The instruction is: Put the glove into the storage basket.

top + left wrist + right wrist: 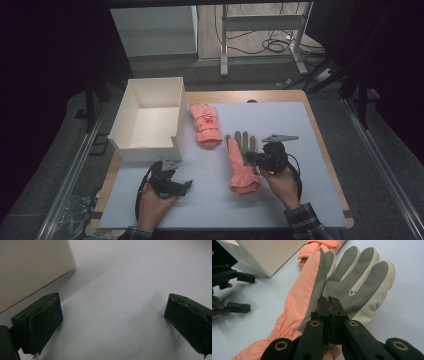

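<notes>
Counting two gloves: one palm-up glove [242, 162] with the grey grip side showing, one salmon glove [205, 124] lying by the box. Just one white box [131, 116], one table [320, 135] under it all, and two grippers: left gripper [186, 186], right gripper [250, 158]

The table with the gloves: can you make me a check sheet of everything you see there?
Surface: white mat on a wooden table.
Job's things: near glove, grey palm up; second orange glove beside the open white box.
Clutter: nothing seen.
Grippers: right gripper shut on the near glove's palm edge; left gripper open over bare mat.
Cables: black cable trailing from the left gripper; loose cables on the floor behind.
Surroundings: dark room, metal table legs.
</notes>
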